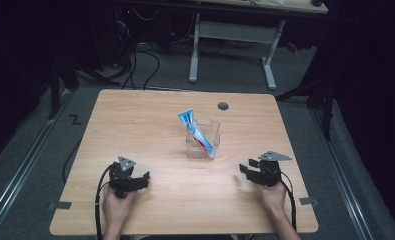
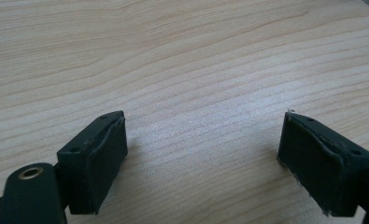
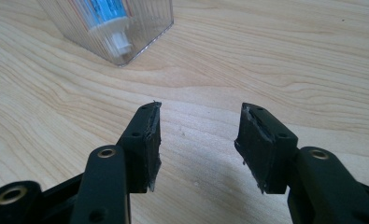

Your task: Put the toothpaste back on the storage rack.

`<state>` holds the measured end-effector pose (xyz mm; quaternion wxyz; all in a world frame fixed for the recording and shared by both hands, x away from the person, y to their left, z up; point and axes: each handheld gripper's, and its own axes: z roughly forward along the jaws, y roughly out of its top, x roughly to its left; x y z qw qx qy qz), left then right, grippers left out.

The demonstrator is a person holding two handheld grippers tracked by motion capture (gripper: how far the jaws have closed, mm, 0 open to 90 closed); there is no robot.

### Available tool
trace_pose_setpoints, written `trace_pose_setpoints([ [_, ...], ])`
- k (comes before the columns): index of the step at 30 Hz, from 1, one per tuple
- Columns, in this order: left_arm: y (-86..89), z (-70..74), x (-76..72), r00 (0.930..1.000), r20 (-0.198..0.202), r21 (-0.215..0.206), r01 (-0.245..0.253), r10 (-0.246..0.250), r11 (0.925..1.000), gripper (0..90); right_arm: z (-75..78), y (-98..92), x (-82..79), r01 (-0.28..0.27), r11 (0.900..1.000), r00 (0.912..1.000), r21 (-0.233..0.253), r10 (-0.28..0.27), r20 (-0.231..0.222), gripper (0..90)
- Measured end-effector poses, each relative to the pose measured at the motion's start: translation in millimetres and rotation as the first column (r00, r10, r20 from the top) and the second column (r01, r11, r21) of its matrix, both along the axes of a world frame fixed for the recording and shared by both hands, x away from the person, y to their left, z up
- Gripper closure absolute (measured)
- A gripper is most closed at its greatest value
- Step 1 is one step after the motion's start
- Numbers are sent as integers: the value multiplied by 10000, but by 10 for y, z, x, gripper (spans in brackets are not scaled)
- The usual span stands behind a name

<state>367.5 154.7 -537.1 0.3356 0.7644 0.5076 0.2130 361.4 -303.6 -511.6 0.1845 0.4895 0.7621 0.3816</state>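
A clear plastic box [image 1: 203, 139] stands near the middle of the wooden table [image 1: 135, 120], with a blue, white and red toothpaste tube [image 1: 195, 132] leaning inside it, cap end down. In the right gripper view the box [image 3: 140, 28] sits at the upper left with the tube's white cap [image 3: 118, 44] at its bottom. My left gripper [image 1: 144, 178] rests low at the table's front left, open, nothing between its jaws [image 2: 205, 149]. My right gripper [image 1: 244, 169] sits at the front right, open and empty [image 3: 198, 140], pointing toward the box.
A round grommet hole [image 1: 223, 106] lies in the table near its far edge. Beyond the table stands a white desk frame [image 1: 232, 45] with cables on the dark floor. Bare wood lies between the two grippers.
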Motion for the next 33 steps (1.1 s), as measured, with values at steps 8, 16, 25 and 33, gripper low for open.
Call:
trace_pose_setpoints([
  [8, 0, 0, 0, 10000, 1, -1, -2, 2, 10000, 159, -74, 104, 29, -233, 9987, 9997, -444, 230, -66, 484],
  [16, 0, 0, 0, 10000, 1, 1, 1, -1, 10000, 159, -110, 189, 51, -318, 9973, 9994, -660, 310, -140, 482],
  [25, 0, 0, 0, 10000, 1, 1, 0, 0, 10000, 159, -162, 273, 82, -423, 9952, 9989, -880, 402, -255, 469],
  [33, 0, 0, 0, 10000, 2, -1, 1, -1, 10000, 159, -187, 319, 66, -471, 9927, 9989, -1111, 465, -77, 448],
])
